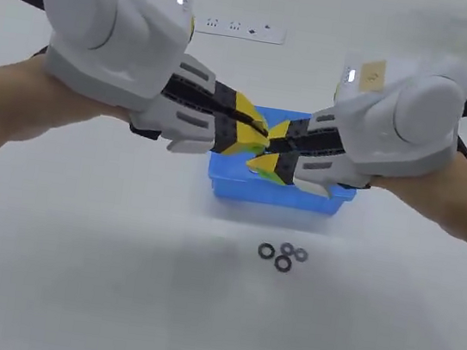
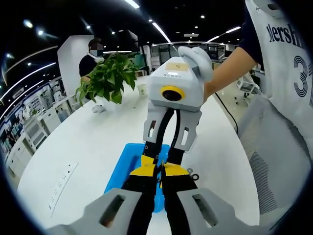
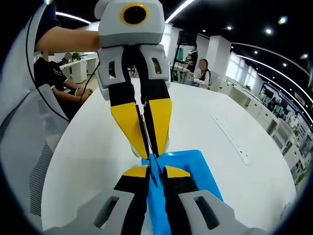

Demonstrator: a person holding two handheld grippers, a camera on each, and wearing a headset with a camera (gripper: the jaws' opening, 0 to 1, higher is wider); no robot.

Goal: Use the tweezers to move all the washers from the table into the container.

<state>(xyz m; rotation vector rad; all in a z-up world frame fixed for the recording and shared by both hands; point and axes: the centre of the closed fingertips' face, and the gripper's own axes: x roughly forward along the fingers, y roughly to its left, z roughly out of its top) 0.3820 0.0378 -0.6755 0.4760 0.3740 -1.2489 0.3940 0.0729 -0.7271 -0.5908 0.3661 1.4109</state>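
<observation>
Over the white bench (image 1: 70, 283), the head view has the left gripper (image 1: 259, 130) and right gripper (image 1: 261, 154) tip to tip above the blue container (image 1: 274, 195). The right gripper view adds the tweezers (image 3: 146, 137), clenched in the left gripper; whether the right gripper grasps their tip I cannot tell. Four washers (image 1: 283, 255) lie on the bench at 6 o'clock from the container, a power strip (image 1: 237, 28) at 12. The left gripper view shows an open office, with a plant (image 2: 107, 78) and a person (image 2: 92, 58) at 11 o'clock.
</observation>
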